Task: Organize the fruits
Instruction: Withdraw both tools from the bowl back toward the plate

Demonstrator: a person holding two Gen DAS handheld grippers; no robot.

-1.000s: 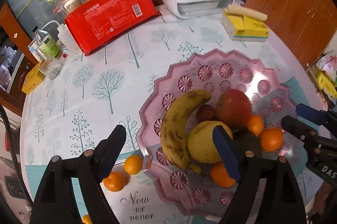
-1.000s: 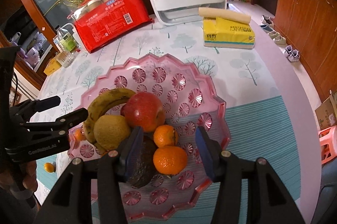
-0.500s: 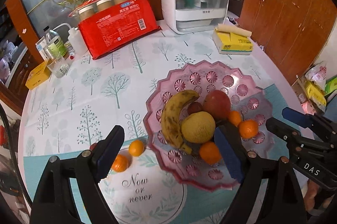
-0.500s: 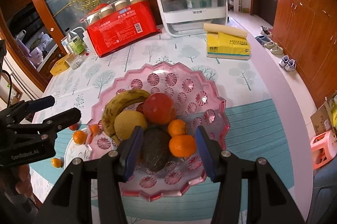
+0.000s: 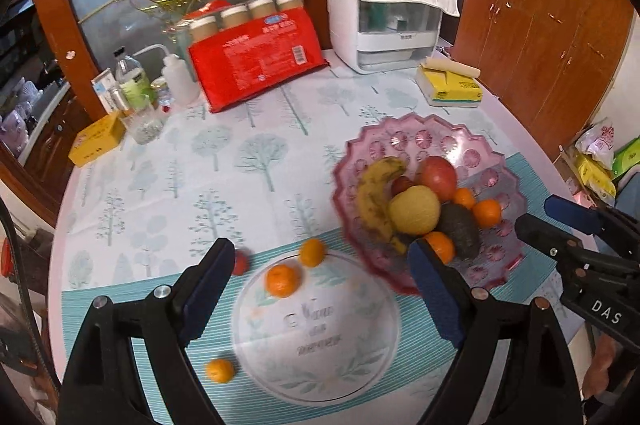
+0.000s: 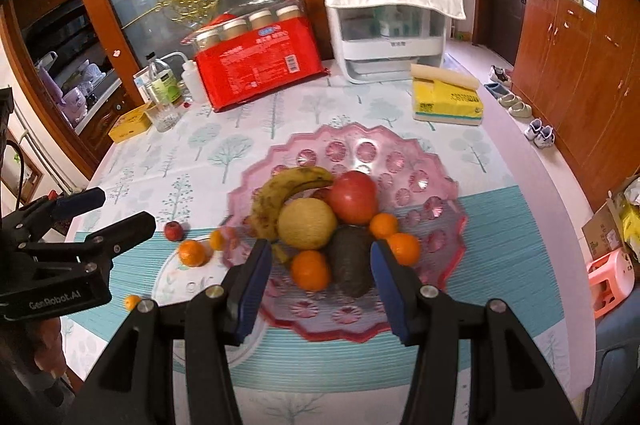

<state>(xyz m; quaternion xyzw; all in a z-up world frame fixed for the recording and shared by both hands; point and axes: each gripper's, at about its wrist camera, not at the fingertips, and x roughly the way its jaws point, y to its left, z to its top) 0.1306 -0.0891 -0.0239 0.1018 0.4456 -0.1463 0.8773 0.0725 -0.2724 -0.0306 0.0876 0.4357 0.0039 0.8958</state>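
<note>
Above the tabletop (image 5: pixel 168 185), both the left tool (image 5: pixel 320 285) and right tool (image 6: pixel 320 281) hang empty, jaws apart; fruit fills the pink dish (image 6: pixel 440 201), three tangerines (image 5: pixel 282 279) outside.

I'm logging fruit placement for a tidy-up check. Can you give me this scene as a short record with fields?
surface: round table with tree-print cloth
dish: pink plate
on plate: banana, red apple, yellow round fruit, avocado, three oranges
off plate: three oranges, one small red fruit
left gripper: open, empty
right gripper: open, empty
</note>
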